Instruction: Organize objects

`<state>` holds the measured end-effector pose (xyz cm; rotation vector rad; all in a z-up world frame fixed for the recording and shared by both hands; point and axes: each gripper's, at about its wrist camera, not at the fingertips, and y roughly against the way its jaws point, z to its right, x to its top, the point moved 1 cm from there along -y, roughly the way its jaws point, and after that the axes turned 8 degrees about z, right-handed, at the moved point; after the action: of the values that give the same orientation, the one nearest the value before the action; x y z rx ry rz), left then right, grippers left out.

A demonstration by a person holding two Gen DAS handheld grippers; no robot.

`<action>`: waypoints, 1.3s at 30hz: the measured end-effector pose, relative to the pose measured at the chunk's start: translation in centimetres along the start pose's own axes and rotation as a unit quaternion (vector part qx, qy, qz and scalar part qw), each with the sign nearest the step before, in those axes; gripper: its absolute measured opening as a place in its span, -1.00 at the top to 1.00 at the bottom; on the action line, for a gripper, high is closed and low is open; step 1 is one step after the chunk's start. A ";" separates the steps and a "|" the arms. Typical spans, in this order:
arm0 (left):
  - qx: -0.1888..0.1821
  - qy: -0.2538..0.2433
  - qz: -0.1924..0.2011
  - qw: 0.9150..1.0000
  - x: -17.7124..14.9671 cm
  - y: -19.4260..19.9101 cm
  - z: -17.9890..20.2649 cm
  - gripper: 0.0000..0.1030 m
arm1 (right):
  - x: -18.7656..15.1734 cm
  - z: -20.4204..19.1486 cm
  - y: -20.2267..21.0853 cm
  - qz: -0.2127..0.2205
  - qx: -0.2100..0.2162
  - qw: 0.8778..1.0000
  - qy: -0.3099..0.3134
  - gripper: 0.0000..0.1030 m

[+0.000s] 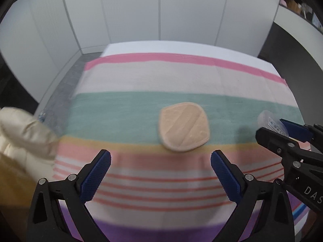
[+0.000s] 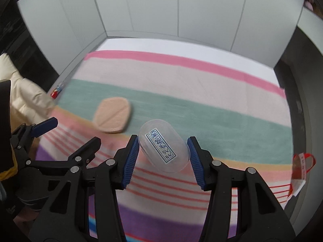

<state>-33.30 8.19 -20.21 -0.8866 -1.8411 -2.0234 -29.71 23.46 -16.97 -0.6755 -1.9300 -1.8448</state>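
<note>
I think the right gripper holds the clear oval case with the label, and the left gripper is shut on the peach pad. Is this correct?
Not fully. The left gripper is open and empty; the peach pad lies on the striped cloth ahead of it, as the left wrist view shows. The right gripper does hold the clear oval case.

Both tools were matte black plastic linkages with round silver pivot screws. The left hand-held gripper (image 1: 160, 173) carried blue, finely knurled pads (image 1: 94, 178). The right hand-held gripper (image 2: 163, 159) had ribbed blue pads (image 2: 131, 161) and white lettering, seemingly "DAS", partly cut off. A puffy cream sleeve (image 1: 24, 133) showed at the edge, blurred.
</note>
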 end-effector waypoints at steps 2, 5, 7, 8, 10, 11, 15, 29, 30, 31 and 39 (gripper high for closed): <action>-0.001 -0.009 0.000 1.000 0.4 -1.4 0.7 -0.93 | 0.1 0.8 -1.1 -0.003 0.002 1.000 -0.007 0.00; -0.001 -0.016 -0.001 1.000 1.0 -2.8 1.4 -0.87 | 0.3 1.7 -2.1 -0.003 0.002 1.000 -0.012 0.00; -0.003 -0.015 -0.009 1.000 1.2 -3.7 1.7 -0.52 | 0.5 2.2 -2.6 -0.002 0.002 1.000 -0.014 0.00; -0.003 -0.013 -0.012 1.000 1.3 -4.0 1.7 -0.51 | 0.6 2.3 -2.7 -0.002 0.002 1.000 -0.013 0.00; -0.004 -0.010 -0.004 1.000 1.5 -3.8 1.7 -0.17 | 0.8 2.4 -2.7 0.001 0.000 1.000 -0.009 0.00; -0.006 -0.010 -0.007 1.000 1.6 -3.7 1.8 -0.17 | 0.8 2.2 -2.7 0.001 0.001 1.000 -0.008 0.00; -0.007 -0.005 0.003 1.000 1.5 -1.6 1.2 -0.16 | 0.9 2.3 -1.9 0.004 0.004 1.000 -0.009 0.00; 0.022 0.055 0.073 0.996 1.4 13.6 -4.7 -0.16 | 3.3 -4.0 8.2 0.059 0.027 0.998 0.016 0.00; 0.025 0.062 0.077 0.995 1.2 14.8 -5.3 -0.16 | 3.3 -4.5 8.9 0.064 0.030 0.997 0.019 0.00; 0.028 0.068 0.082 0.994 1.0 16.1 -6.0 -0.16 | 3.3 -5.6 10.1 0.071 0.035 0.997 0.024 0.00; 0.063 0.103 0.113 0.986 -2.8 24.9 -12.2 -0.16 | 1.6 -14.3 16.6 0.102 0.079 0.989 0.066 0.00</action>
<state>-19.98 -8.14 -1.95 -0.7779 -1.6557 -1.7681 -22.07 9.68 -1.69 -0.6552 -1.8259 -1.5545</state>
